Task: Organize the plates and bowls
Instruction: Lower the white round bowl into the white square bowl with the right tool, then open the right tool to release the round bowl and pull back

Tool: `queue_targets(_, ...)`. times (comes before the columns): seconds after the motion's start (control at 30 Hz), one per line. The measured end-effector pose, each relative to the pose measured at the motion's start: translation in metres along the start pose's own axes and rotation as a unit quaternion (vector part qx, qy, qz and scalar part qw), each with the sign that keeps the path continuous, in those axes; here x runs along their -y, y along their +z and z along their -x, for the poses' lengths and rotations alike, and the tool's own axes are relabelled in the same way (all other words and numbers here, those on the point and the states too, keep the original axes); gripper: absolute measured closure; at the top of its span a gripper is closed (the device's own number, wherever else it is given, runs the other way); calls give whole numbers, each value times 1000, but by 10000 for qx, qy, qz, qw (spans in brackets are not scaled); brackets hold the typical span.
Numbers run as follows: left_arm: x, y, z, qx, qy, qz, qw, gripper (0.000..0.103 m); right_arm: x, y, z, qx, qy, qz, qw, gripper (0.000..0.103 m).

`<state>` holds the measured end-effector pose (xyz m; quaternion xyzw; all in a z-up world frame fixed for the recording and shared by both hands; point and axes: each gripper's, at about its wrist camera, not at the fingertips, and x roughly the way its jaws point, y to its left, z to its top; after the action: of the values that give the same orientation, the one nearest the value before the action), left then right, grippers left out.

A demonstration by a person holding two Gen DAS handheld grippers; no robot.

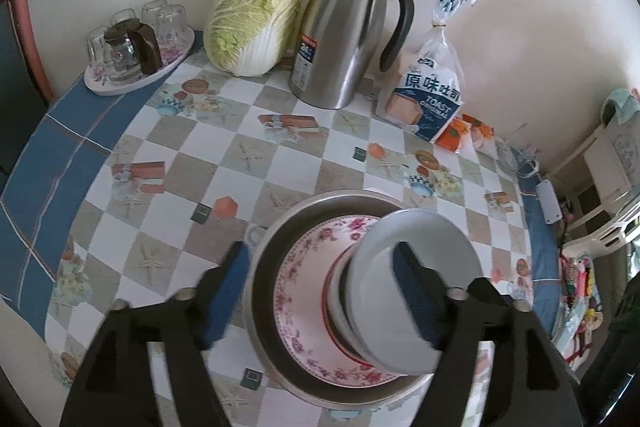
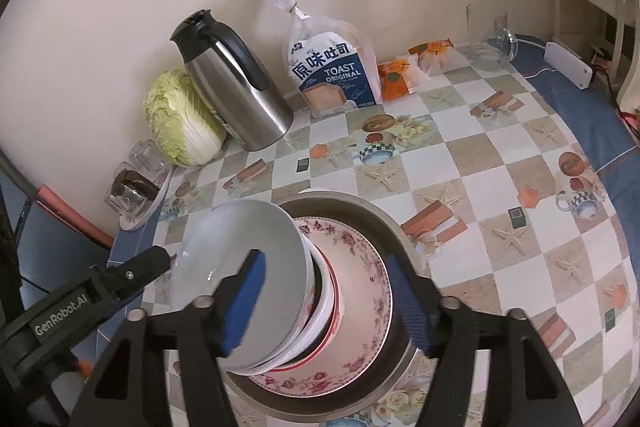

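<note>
Both my grippers, left (image 1: 320, 301) and right (image 2: 330, 301), gape empty astride the plain white ceramic bowl (image 2: 244, 279), seemingly released onto the stack.

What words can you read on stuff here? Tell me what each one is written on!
"原味吐司" and "TOAST ORIGINAL": on the bread bag.
"GenRobot.AI": on the left gripper, seen from the right wrist camera.
"24": on the thermos label; the rest of that label is too small to read.
Orange snack packets: print too blurred to read.
</note>
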<state>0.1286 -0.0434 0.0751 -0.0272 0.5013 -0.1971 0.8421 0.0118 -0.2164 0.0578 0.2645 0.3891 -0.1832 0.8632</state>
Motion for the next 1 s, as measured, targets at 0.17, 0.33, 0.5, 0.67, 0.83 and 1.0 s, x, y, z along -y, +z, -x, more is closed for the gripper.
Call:
queue_targets(0.17, 0, 0, -3, -3, 201, -102, 9997, 17, -1, 0, -2, 13, -143, 104, 9998, 17)
queue_targets(0.33, -1, 0, -4, 36, 322, -126, 9994, 13, 0, 0, -3, 2, -167, 118, 9998, 11)
queue_targets(0.5, -5, 1, -4, 94, 486, -94, 9987, 10, 2, -1, -6, -4, -222, 96, 9997, 5)
queue_targets(0.67, -9, 2, -4, 118, 627, -21, 9980, 10, 3, 0, -6, 19, -242, 110, 9996, 0)
queue_targets(0.83, -7, 1, -4, 99, 707, -102, 9974, 10, 3, 0, -5, 42, -290, 112, 9995, 0)
queue_targets(1.0, -4, 2, 0, 227, 861, -158, 9959, 10, 4, 0, -1, 94, -335, 125, 9993, 0)
